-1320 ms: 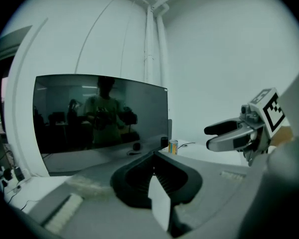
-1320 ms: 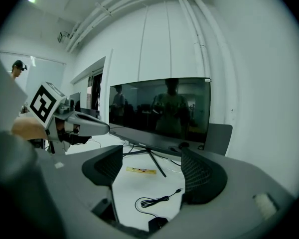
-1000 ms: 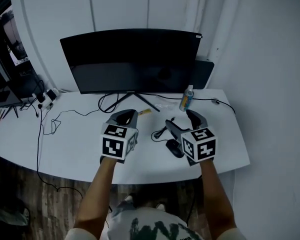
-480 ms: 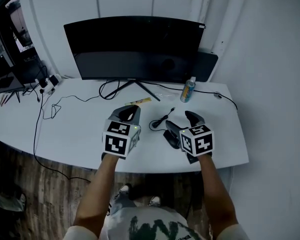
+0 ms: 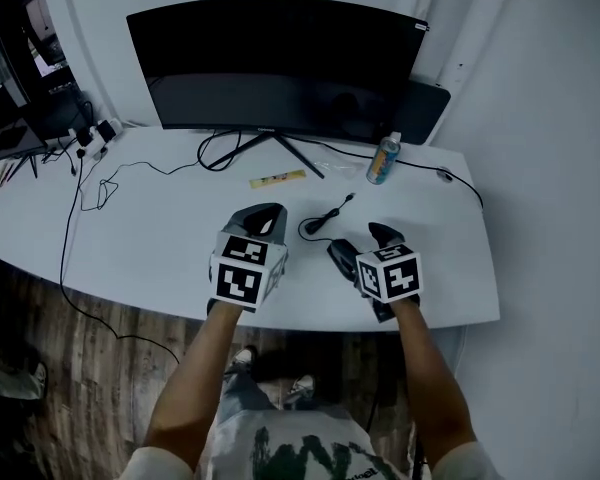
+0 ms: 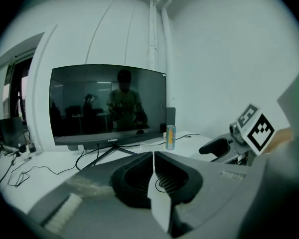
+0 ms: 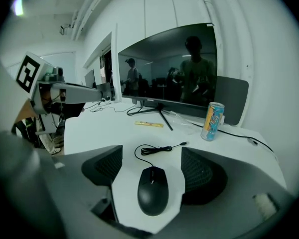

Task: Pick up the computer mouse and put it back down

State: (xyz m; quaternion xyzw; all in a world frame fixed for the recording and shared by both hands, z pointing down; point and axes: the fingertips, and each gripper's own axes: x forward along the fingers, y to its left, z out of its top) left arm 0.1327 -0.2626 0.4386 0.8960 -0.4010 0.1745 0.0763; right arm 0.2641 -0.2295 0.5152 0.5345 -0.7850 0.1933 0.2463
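Flanking mouse (image 7: 152, 195): parted right tongs (image 7: 153, 167)

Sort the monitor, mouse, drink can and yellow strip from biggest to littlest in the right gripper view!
1. Wide black curved monitor, by far the biggest.
2. Black corded computer mouse. It sits nearest the camera, so its lead over the can is unsure.
3. Blue and orange drink can.
4. Thin yellow strip.

The monitor (image 6: 107, 106) carries a small brand mark reading roughly "coocaa".
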